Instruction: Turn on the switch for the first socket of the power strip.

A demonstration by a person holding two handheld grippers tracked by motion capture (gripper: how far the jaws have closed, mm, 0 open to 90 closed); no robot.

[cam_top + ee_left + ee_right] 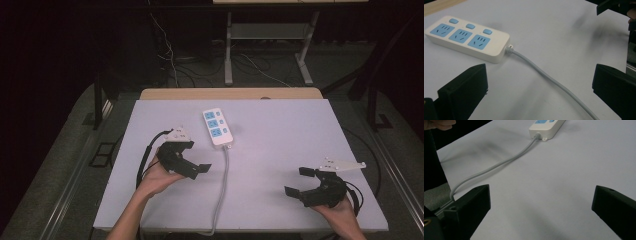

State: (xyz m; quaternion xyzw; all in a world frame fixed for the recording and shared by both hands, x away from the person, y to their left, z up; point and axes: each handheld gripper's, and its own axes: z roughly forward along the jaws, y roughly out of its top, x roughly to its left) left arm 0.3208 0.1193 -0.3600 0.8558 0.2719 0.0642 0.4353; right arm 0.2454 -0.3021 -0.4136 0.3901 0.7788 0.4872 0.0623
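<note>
Because the power strip [217, 127] lies free on the table [300, 130], the left gripper [194, 157] beside it and the right gripper [299, 182] both wait with jaws apart, holding nothing.

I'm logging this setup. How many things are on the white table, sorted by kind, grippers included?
Power strip with its grey cable: 1
Grippers, left gripper and right gripper, both open over the table: 2
Total: 3

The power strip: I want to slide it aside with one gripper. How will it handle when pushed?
The power strip lies flat and low, so it probably slides rather than tips. Its grey cord looks floppy and runs off the table's near edge, so it may drag and swing the strip.
</note>
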